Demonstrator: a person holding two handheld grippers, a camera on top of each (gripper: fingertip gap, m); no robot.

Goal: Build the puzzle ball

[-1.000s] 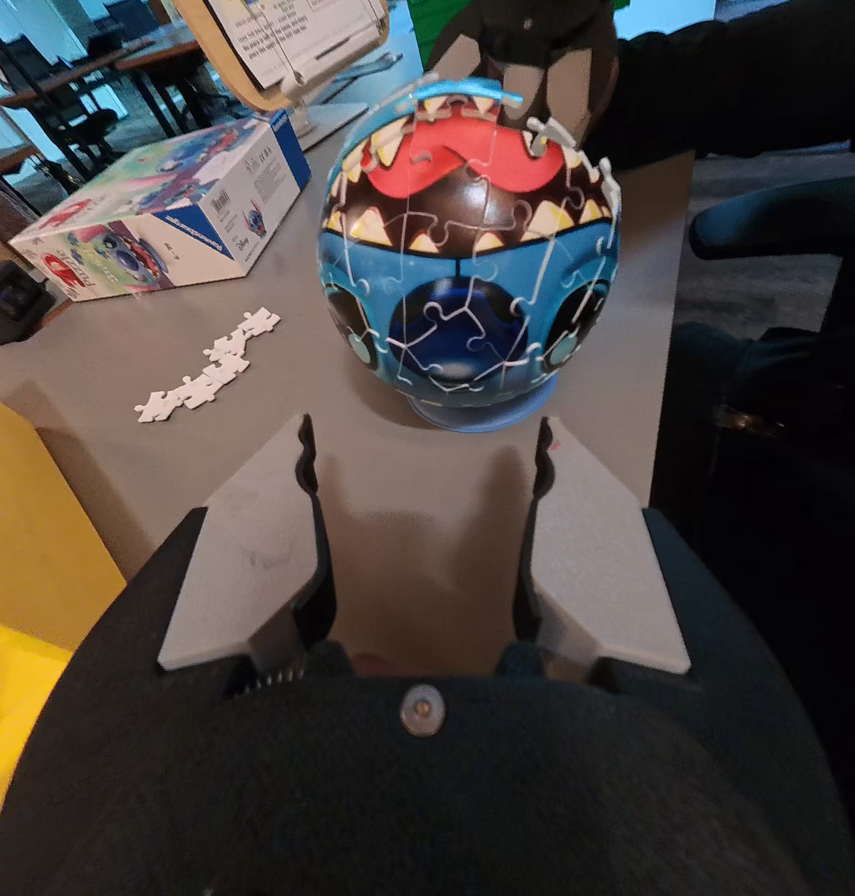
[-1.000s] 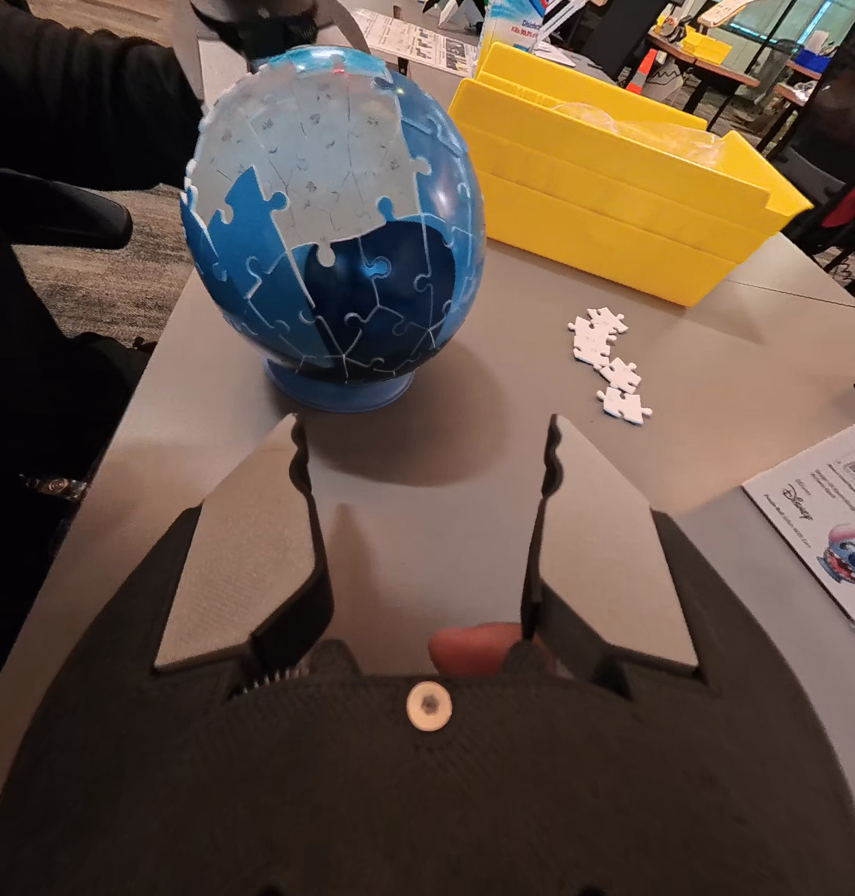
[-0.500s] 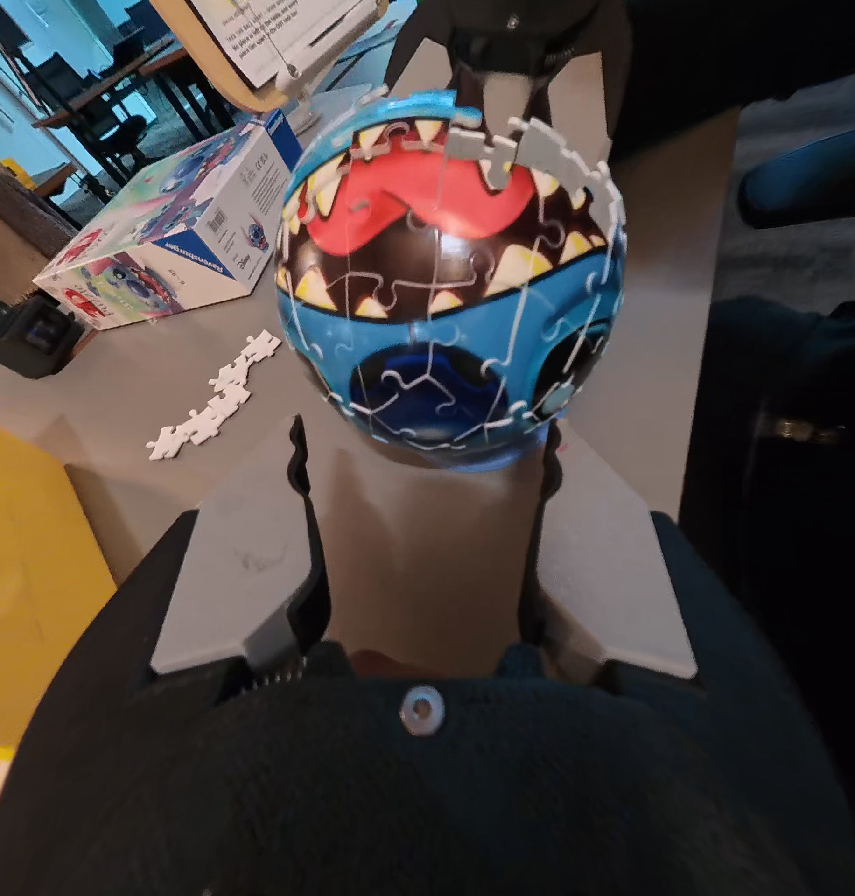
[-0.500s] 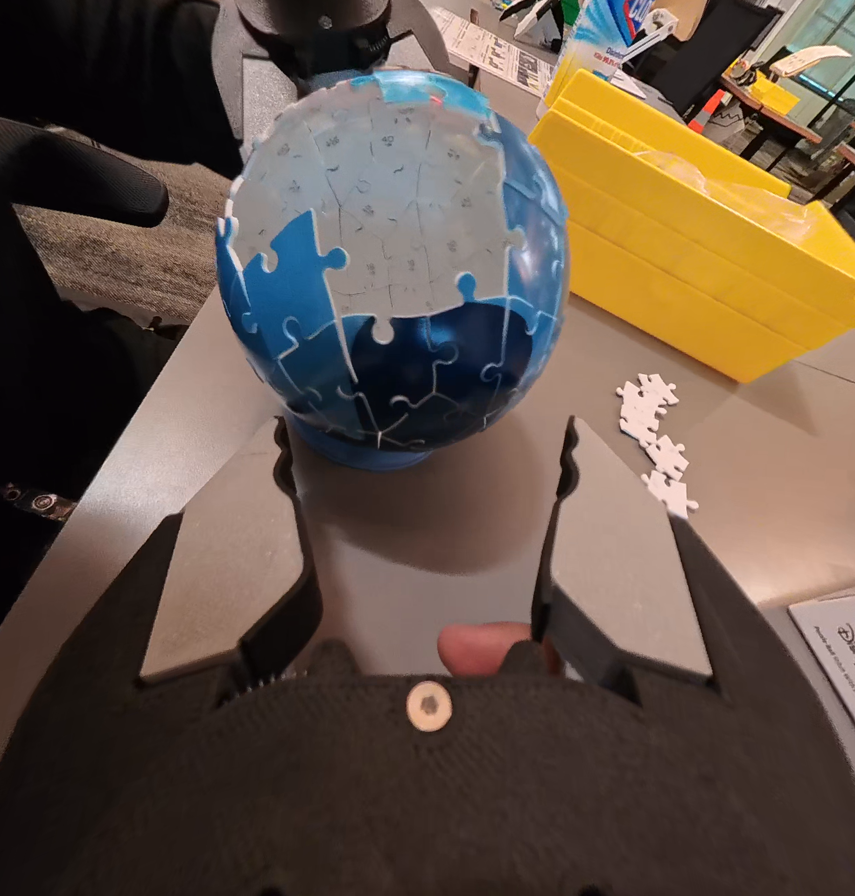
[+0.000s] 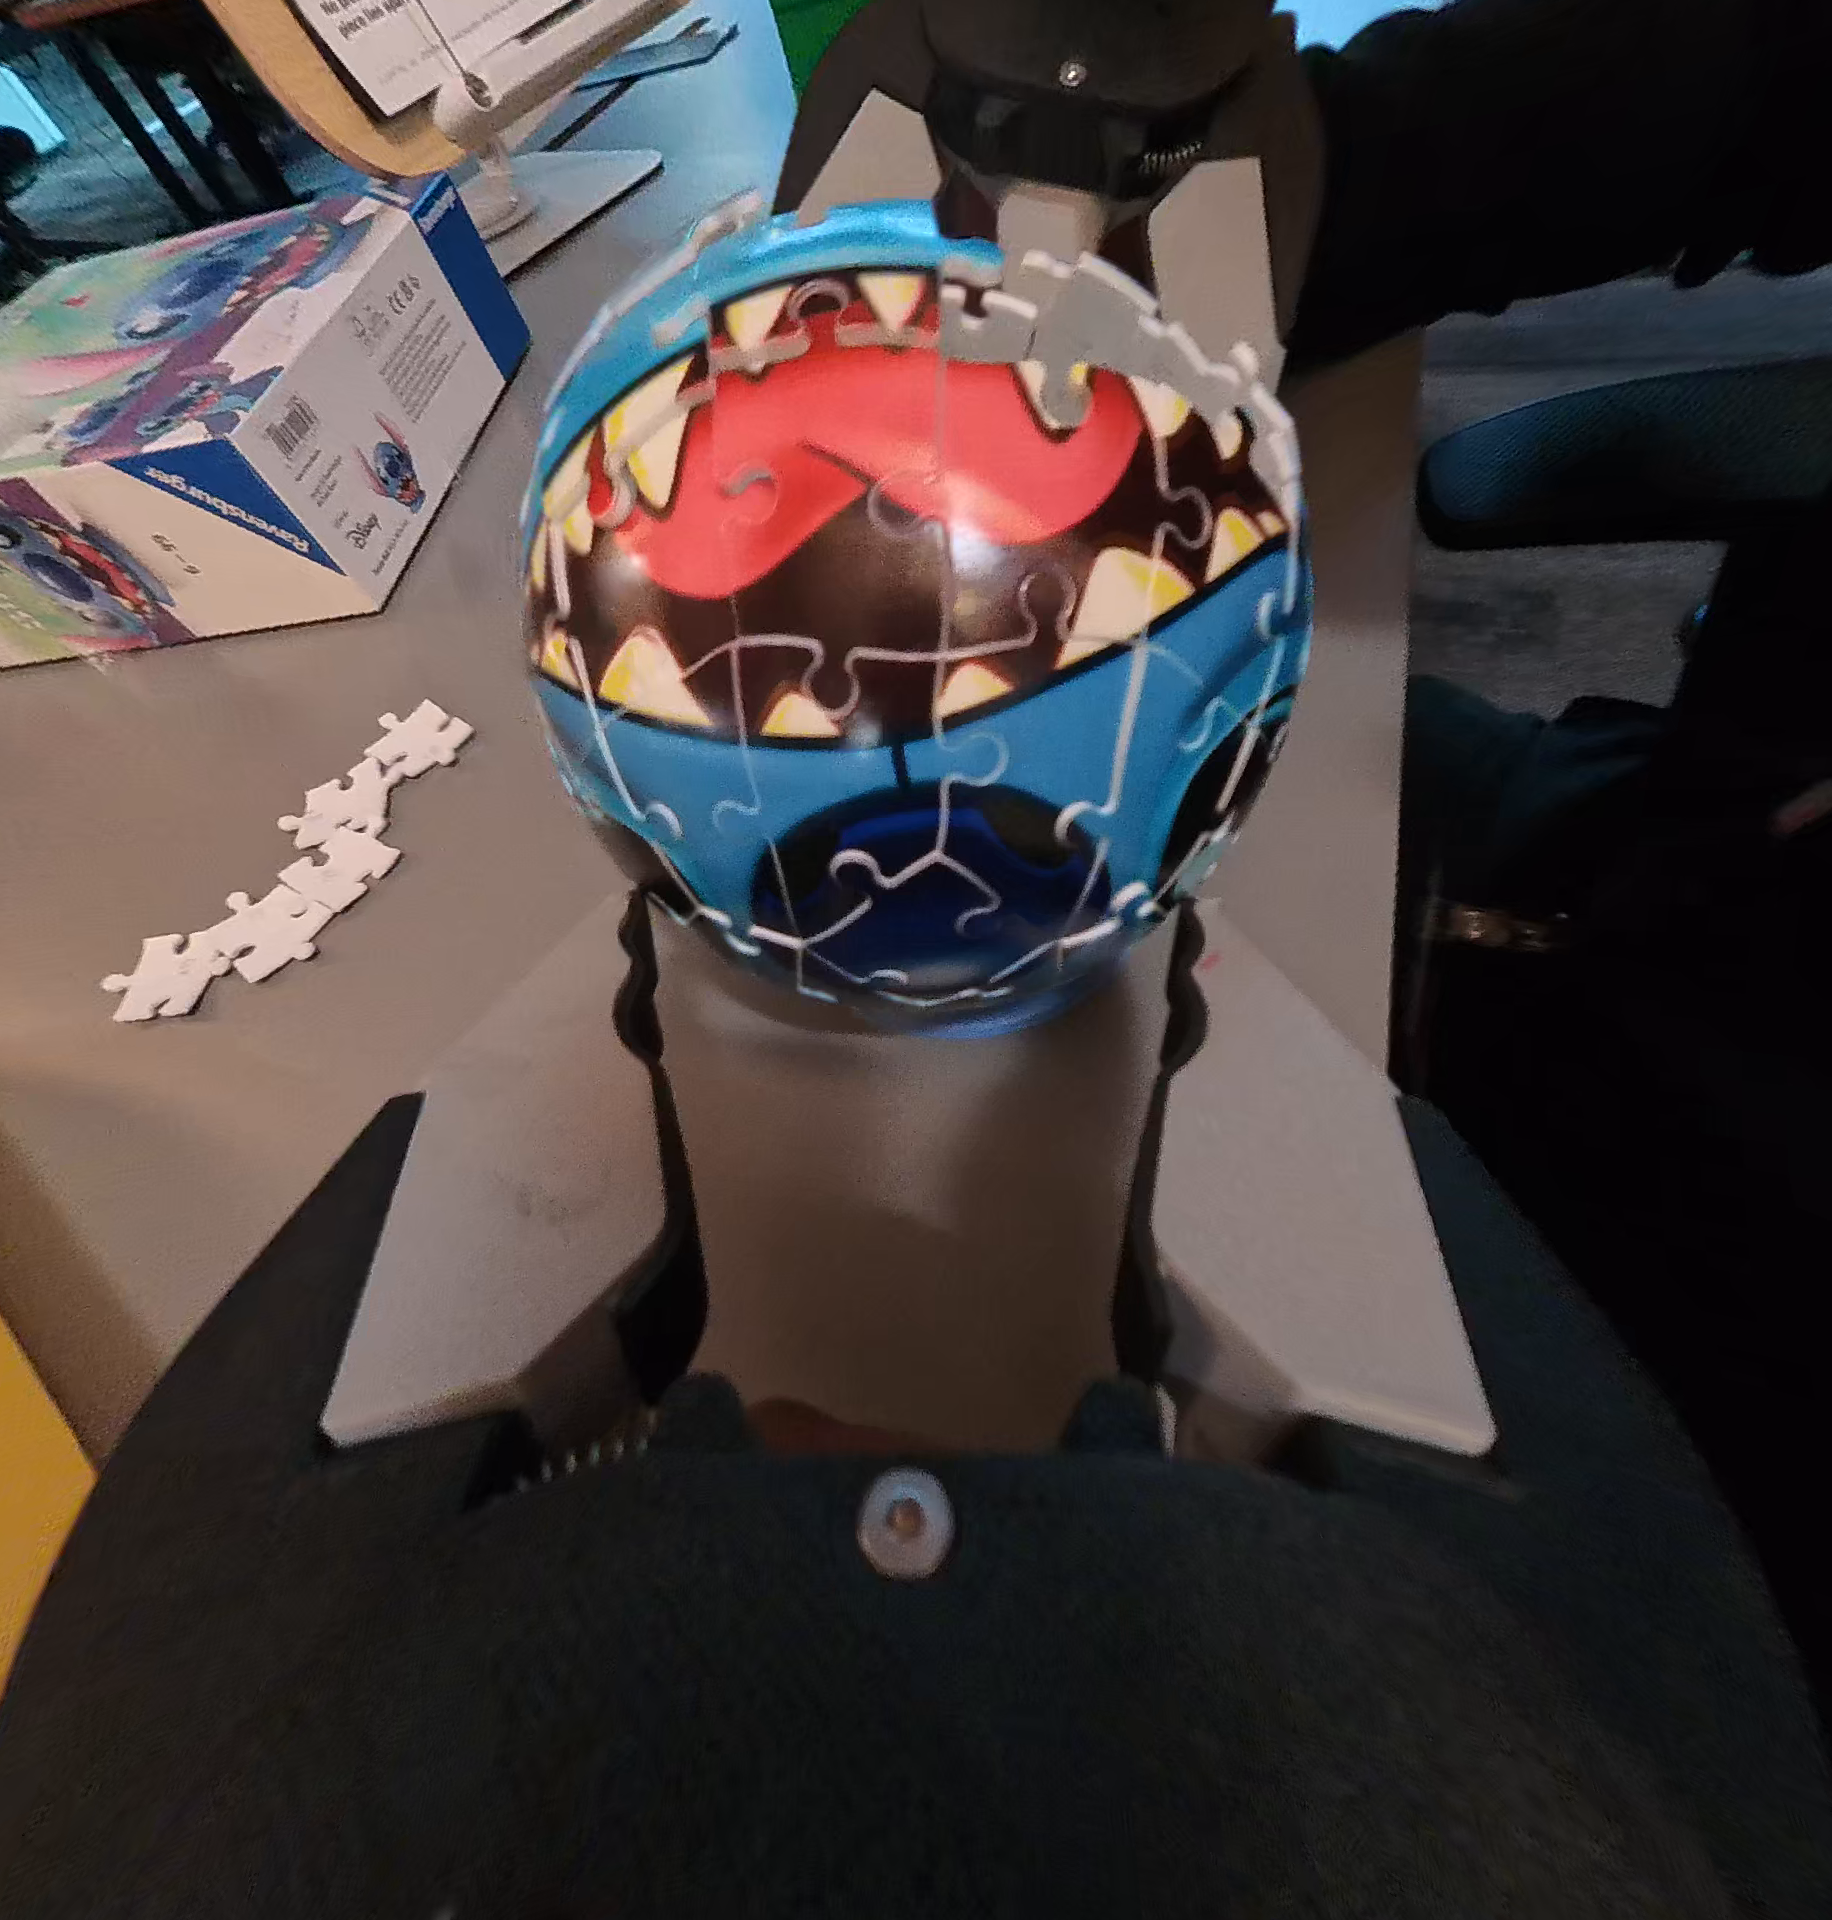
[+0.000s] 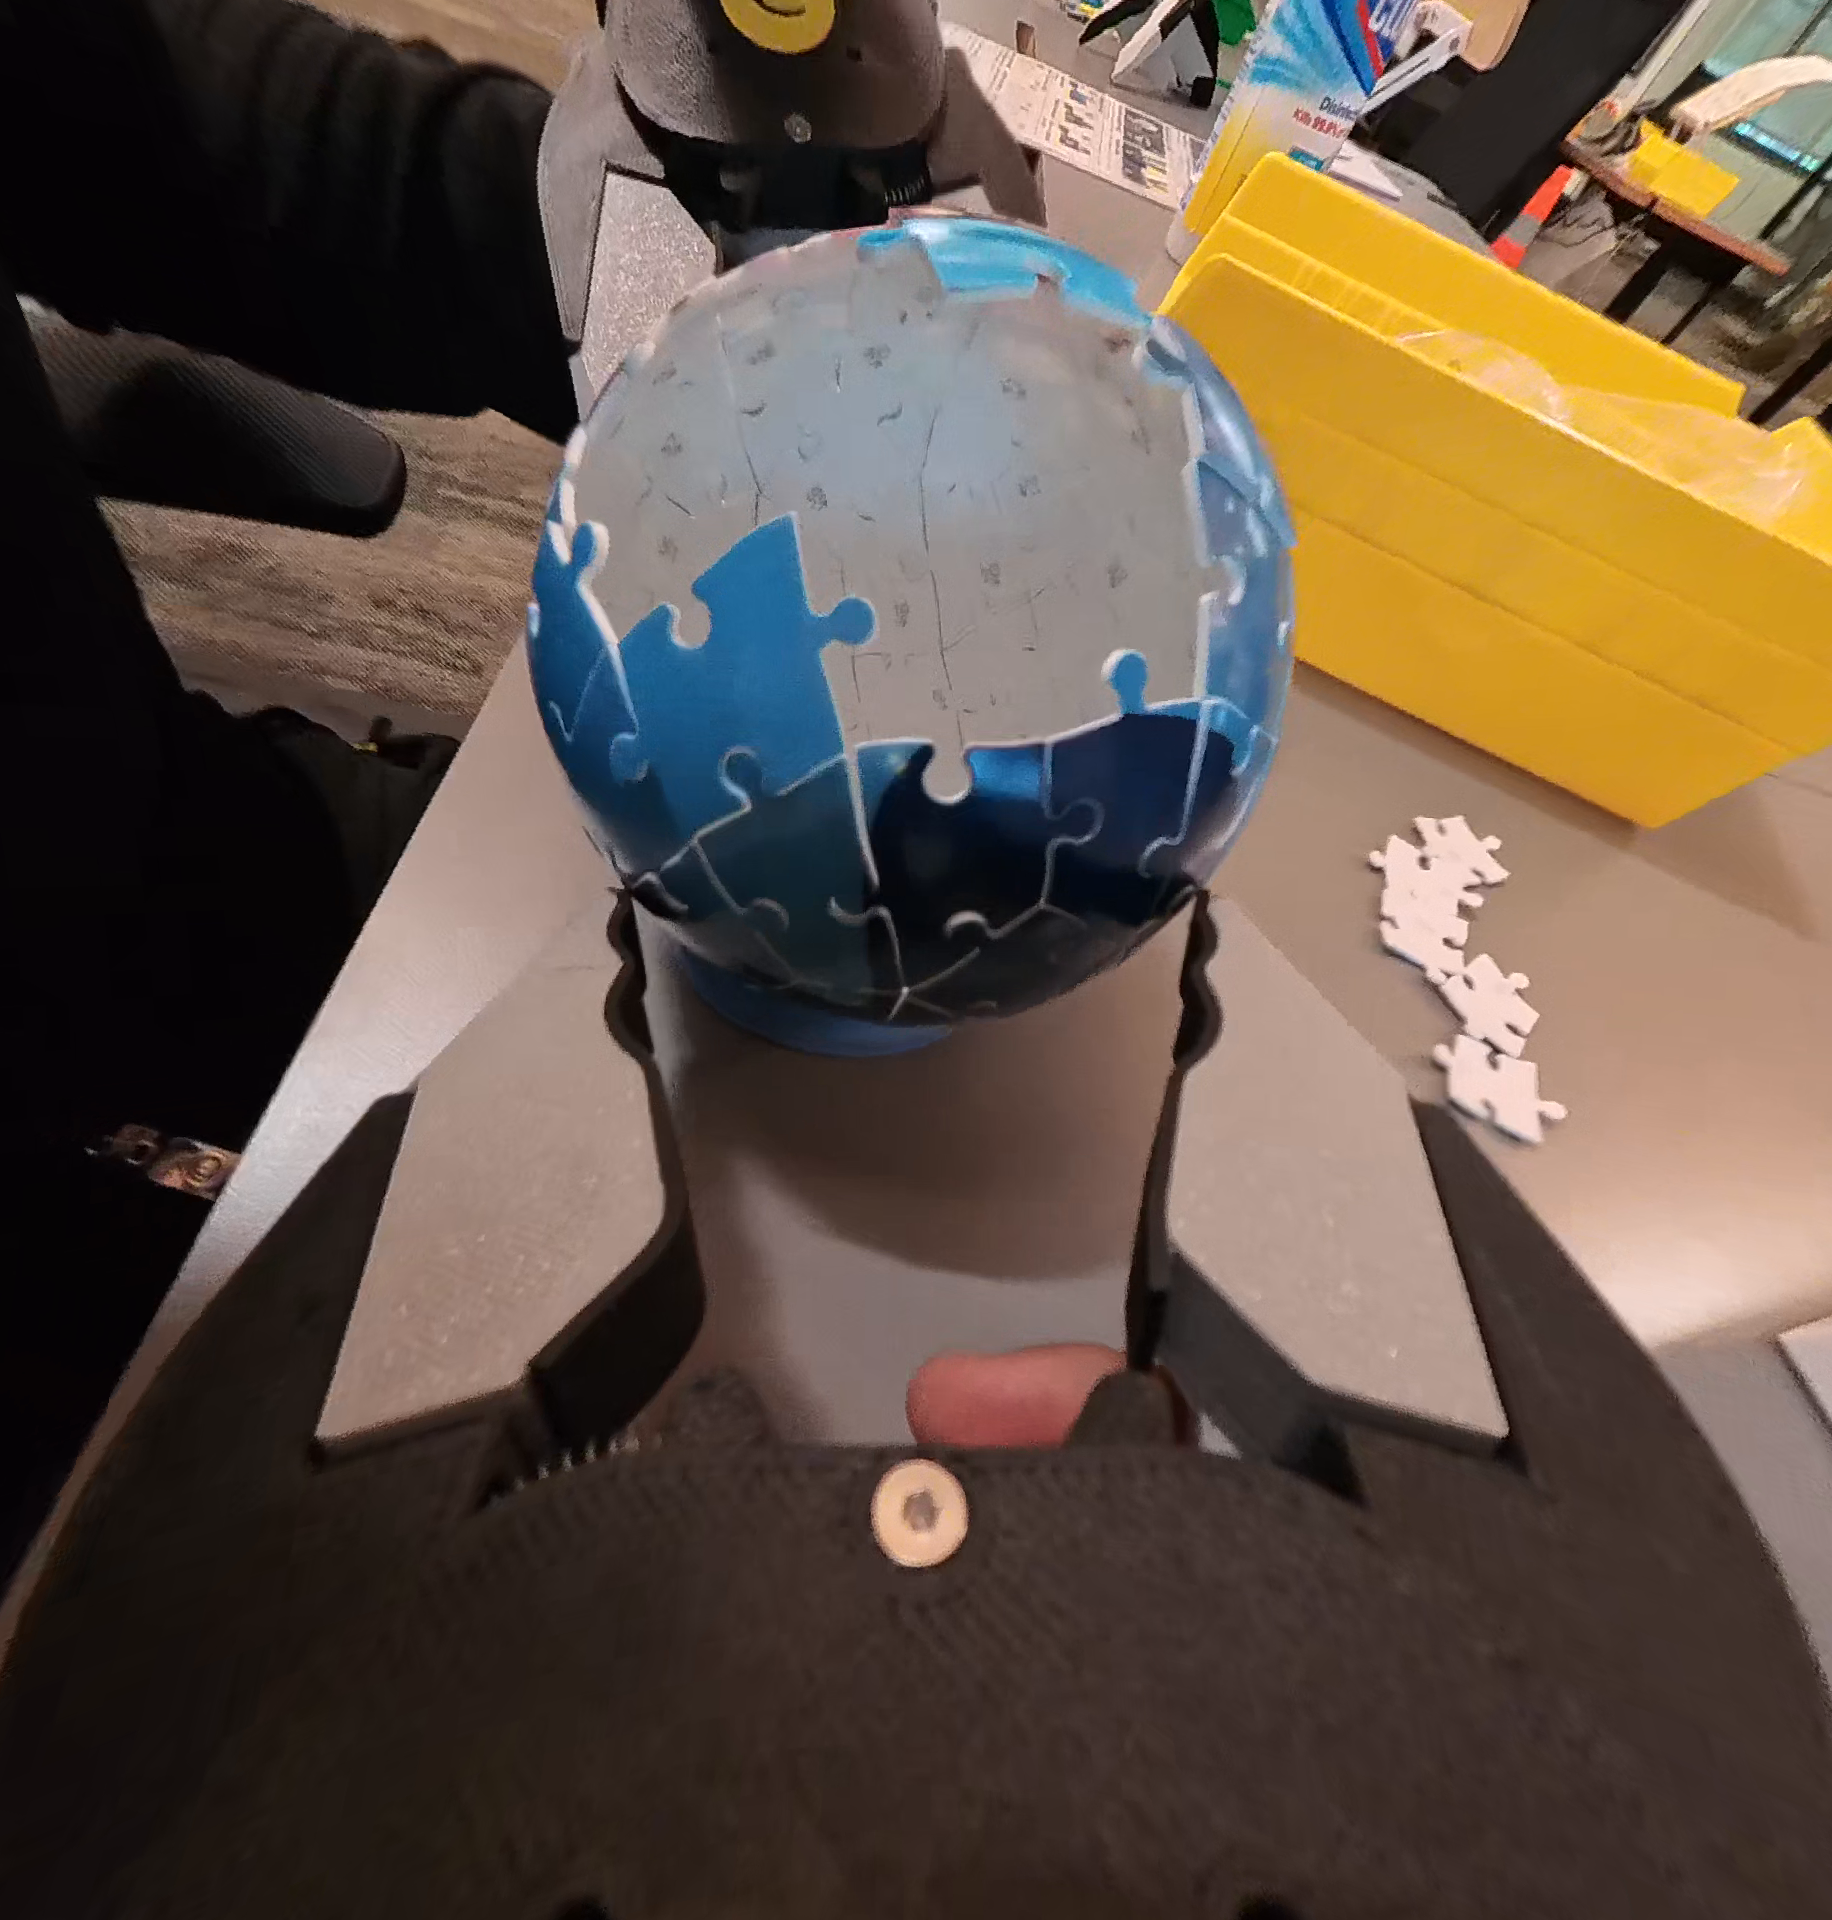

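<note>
The puzzle ball (image 5: 922, 623) stands on a blue ring stand (image 5: 953, 1023) on the grey table (image 5: 164, 1091). The left wrist view shows its face side: red tongue, teeth, blue skin. The right wrist view shows the ball (image 6: 787, 727) from the back, with a large gap baring the pale inner faces of the far pieces. My left gripper (image 5: 912, 935) is open, its fingertips beside the ball's lower flanks. My right gripper (image 6: 910, 914) is open, its tips likewise beside the ball's lower part from the opposite side. Each gripper shows behind the ball in the other's view.
A chain of loose white pieces (image 5: 299, 883) lies left of the ball; it also shows in the right wrist view (image 6: 1452, 935). The puzzle box (image 5: 216, 447) and a document stand (image 5: 455, 83) sit far left. Yellow bins (image 6: 1514, 540) stand beyond. The table edge and a chair armrest (image 5: 1639, 447) lie right. One gripper's finger ends stand about 8 centimeters off the other's.
Both grippers have moved in toward the ball from opposite sides. Their fingertips, earlier well short of it, now flank its lower part. Both stay open.
</note>
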